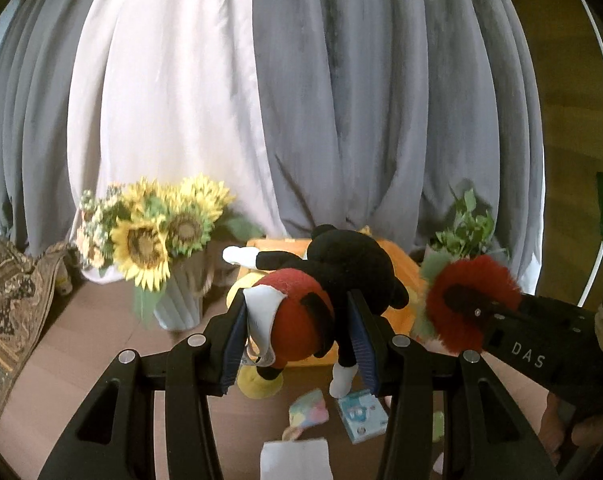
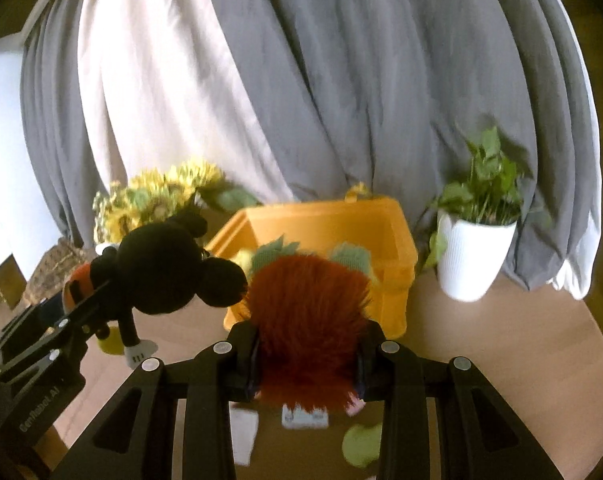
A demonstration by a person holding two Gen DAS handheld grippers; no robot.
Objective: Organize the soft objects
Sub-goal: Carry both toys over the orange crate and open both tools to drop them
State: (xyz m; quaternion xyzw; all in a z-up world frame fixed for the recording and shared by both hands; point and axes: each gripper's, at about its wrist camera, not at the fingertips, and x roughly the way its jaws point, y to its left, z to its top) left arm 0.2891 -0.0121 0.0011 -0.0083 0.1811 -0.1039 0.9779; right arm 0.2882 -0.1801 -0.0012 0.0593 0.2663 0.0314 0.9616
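From my left wrist camera, my left tool [image 1: 299, 340] pinches a black mouse plush [image 1: 321, 280] by its red shorts, lifted above the worktop [image 1: 81, 340] in front of the orange bin [image 1: 401, 276]. To its right my other tool grips a red furry toy [image 1: 467, 300].

From my right wrist camera, my right tool [image 2: 307, 364] is clamped on that red furry toy [image 2: 309, 320], just before the orange bin [image 2: 329, 220]. The mouse plush [image 2: 165, 264] hangs at left.

orange bin [image 1: 401, 276] mostly hidden behind plush mouse [image 1: 321, 280], small floor items [image 2: 361, 446] blurred
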